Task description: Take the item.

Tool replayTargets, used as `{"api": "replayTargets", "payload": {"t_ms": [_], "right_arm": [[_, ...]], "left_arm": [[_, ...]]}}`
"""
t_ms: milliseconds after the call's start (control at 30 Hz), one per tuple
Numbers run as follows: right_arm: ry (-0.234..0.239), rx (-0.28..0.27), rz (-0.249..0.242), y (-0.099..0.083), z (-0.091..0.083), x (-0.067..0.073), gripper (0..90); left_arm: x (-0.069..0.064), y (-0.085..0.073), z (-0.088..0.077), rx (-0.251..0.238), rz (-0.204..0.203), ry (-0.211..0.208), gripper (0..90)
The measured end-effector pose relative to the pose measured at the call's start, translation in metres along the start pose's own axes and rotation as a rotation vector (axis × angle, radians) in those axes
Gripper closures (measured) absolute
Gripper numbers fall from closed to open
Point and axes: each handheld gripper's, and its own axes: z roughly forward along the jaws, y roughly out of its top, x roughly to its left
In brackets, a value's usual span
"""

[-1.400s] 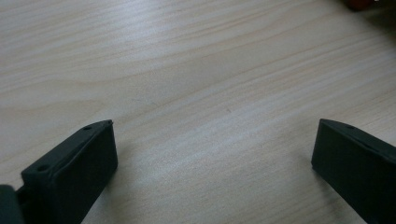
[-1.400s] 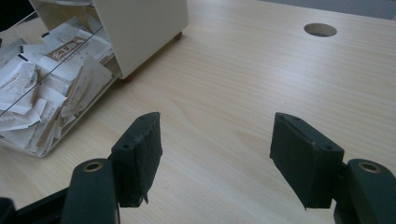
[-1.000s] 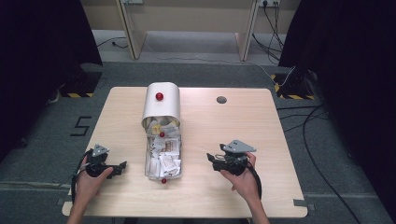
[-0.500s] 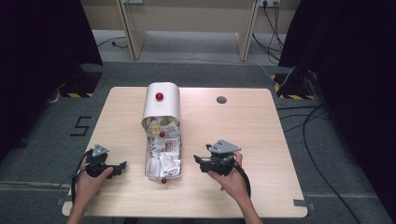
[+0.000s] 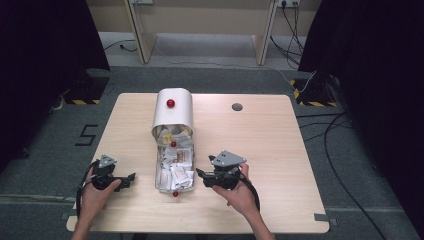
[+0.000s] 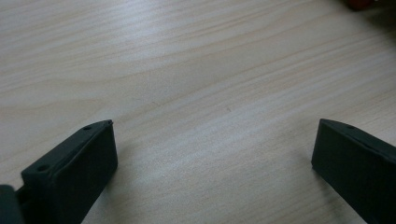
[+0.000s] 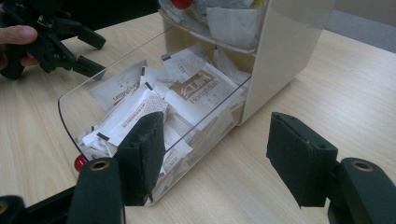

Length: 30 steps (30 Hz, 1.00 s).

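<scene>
Looking along its spread, empty jaws, the right gripper (image 7: 212, 161) is facing printed paper sachets (image 7: 196, 91) crowding a clear curved drawer (image 7: 70, 100), detail lost from above, where the drawer (image 5: 175, 167) is lying at mid-table; the left gripper (image 6: 212, 158) is gaping wide over bare woodgrain table (image 6: 187, 70), resting level at the left

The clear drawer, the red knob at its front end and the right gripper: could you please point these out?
clear drawer (image 7: 70, 100): right gripper view, curved front wall.
red knob (image 5: 175, 194): high view, its top.
right gripper (image 5: 200, 175): high view, between the fingertips.
</scene>
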Motion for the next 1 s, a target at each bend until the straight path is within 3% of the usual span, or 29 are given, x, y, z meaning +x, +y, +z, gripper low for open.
{"api": "replayTargets", "payload": {"t_ms": [567,1000], "right_arm": [[0.052,-0.017,-0.024,0.011,0.009,0.016,38.4],[0.099,0.012,-0.064,0.01,0.029,0.027,44.6]], "left_arm": [[0.0,0.0,0.0,0.0,-0.001,0.001,0.0],[0.0,0.0,0.0,0.0,-0.001,0.001,0.0]]}}
